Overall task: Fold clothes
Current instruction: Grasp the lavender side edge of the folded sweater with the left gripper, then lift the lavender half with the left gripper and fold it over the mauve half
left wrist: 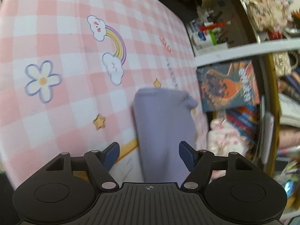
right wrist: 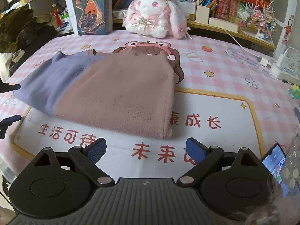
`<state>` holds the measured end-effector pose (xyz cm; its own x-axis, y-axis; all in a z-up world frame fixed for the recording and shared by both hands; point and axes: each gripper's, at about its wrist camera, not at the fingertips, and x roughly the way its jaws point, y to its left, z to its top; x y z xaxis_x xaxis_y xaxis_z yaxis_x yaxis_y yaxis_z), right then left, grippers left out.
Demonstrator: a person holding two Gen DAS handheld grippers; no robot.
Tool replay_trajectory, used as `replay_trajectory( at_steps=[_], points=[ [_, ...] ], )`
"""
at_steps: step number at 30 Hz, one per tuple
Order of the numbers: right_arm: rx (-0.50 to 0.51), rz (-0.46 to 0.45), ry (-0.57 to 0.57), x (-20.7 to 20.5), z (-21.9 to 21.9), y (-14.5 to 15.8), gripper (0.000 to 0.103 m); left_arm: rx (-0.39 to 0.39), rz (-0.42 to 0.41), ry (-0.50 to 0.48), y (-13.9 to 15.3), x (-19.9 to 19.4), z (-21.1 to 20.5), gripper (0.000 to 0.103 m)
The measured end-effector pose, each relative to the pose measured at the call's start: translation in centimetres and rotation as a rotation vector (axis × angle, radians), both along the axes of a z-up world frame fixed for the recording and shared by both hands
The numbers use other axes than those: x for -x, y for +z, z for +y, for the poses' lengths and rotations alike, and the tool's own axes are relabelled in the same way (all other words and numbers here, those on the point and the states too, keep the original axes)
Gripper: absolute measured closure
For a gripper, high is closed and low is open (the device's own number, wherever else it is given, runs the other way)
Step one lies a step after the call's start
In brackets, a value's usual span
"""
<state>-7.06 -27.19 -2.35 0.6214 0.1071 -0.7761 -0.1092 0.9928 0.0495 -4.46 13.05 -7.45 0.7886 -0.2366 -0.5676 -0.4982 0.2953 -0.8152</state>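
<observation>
Left gripper (left wrist: 149, 154): comes in low at the lilac sleeve (left wrist: 161, 131); the cloth runs up between the blue pads (left wrist: 112, 154), but daylight shows on both sides, so nothing is pinched yet. Jaws apart, released.

Why that approach: my read is it lines up along the sleeve's length so a single pinch can lift the sleeve and carry it across the body.

Sweater (right wrist: 116, 91): lies flat in the middle of the pink checked mat (right wrist: 215, 60), fuzzy pink-brown body already doubled over on the right, its lilac sleeve spread out to the left and unfolded. Seen from the right wrist, the left gripper's dark fingertips poke in at the left edge, just beside that sleeve.

Stage: looks like mid-fold, one side done, the left sleeve next.

Right gripper (right wrist: 146, 151): hangs back near the front edge of the mat, over the red lettering, apart from the sweater's hem. Pads wide, empty-handed, likely waiting to steady the hem.

Behind: a book (right wrist: 91, 7) stands upright and a plush rabbit (right wrist: 153, 13) sits at the mat's far edge, clear of the work.

Far right: a phone (right wrist: 274, 161) lies lit at the edge, a white charger cable (right wrist: 262, 60) further back; both well apart from the sweater.
</observation>
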Motion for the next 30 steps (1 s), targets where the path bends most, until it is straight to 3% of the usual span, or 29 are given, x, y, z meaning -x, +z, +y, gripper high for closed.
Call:
replay_trajectory(
  at_steps=[3, 4, 5, 9, 12, 14, 15, 18, 21, 26, 30],
  points=[
    [0.009, -0.007, -0.019, -0.2, 0.1, 0.2, 0.011, 0.008, -0.002, 0.012, -0.3, -0.9, 0.4, 0.037],
    [0.011, -0.009, -0.025, -0.2, 0.1, 0.3, 0.011, -0.004, 0.014, 0.010, -0.3, -1.2, 0.4, 0.052],
    [0.013, -0.011, -0.031, -0.3, 0.1, 0.4, 0.011, -0.016, 0.031, 0.008, -0.4, -1.5, 0.4, 0.074],
    [0.020, -0.020, -0.054, -0.4, 0.1, 0.7, 0.011, -0.073, 0.055, -0.013, -0.2, -2.6, 0.0, 0.091],
    [0.022, -0.020, -0.066, -0.6, 0.2, 0.8, 0.011, -0.260, -0.025, -0.098, 2.4, -3.2, -1.6, 0.096],
    [0.024, -0.019, -0.073, -0.8, 0.3, 0.9, 0.011, -0.451, -0.154, -0.214, 5.1, -3.1, -3.7, 0.096],
    [0.025, -0.019, -0.073, -0.9, 0.4, 0.9, 0.011, -0.503, -0.197, -0.255, 5.8, -3.0, -4.3, 0.096],
    [0.028, -0.020, -0.075, -1.0, 0.6, 1.0, 0.011, -0.476, -0.205, -0.280, 5.4, -3.2, -4.2, 0.094],
    [0.028, -0.020, -0.078, -1.2, 0.7, 1.0, 0.011, -0.374, -0.099, -0.233, 3.1, -4.0, -2.3, 0.092],
    [0.030, -0.015, -0.084, -1.5, 0.9, 0.9, 0.011, -0.264, -0.069, -0.214, 0.9, -5.1, -1.3, 0.077],
    [0.037, -0.014, -0.080, -1.5, 1.1, 1.0, 0.011, -0.192, -0.055, -0.203, -0.7, -5.4, -1.2, 0.072]
  ],
)
